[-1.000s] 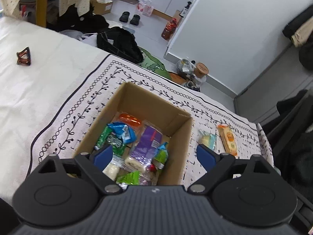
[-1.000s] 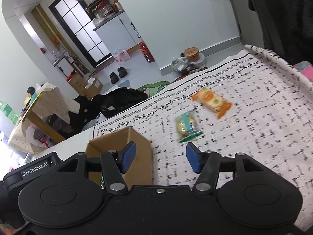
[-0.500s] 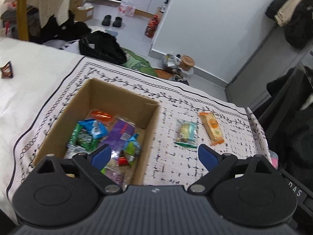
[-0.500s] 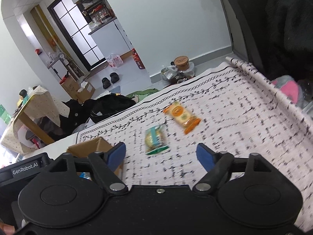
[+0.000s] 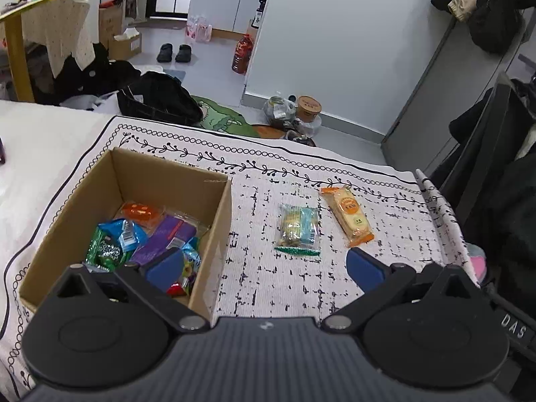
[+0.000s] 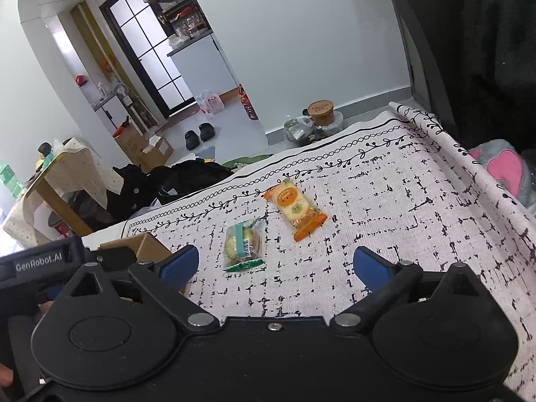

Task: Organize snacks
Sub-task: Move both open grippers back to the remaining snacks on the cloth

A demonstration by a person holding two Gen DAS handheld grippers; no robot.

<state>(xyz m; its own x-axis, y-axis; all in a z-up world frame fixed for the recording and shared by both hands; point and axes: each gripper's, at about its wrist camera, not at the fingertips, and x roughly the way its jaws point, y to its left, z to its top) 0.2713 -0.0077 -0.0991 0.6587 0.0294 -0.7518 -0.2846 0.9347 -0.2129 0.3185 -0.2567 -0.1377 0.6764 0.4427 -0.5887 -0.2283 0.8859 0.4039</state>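
An open cardboard box (image 5: 214, 221) sits on the patterned cloth and holds several wrapped snacks (image 5: 157, 234). Right of it lie a clear green-edged snack pack (image 5: 298, 229) and an orange cracker pack (image 5: 348, 216). My left gripper (image 5: 264, 266) is open and empty, above the box's right wall. My right gripper (image 6: 274, 264) is open and empty, just short of the green-edged pack (image 6: 242, 246); the orange pack (image 6: 294, 208) lies beyond it. A corner of the box (image 6: 140, 244) shows at the left, behind the left gripper's body (image 6: 37, 261).
The cloth (image 5: 284, 294) ends at a rolled edge (image 6: 469, 164) on the right, with dark clothing and a pink item (image 6: 502, 167) beyond. Past the far edge are a black bag (image 5: 157, 98), jars on the floor (image 5: 301, 110) and a wall.
Both grippers have swung to the right: the box slid left in both views and the two loose packs moved toward the centre. The right gripper's jaws opened wider.
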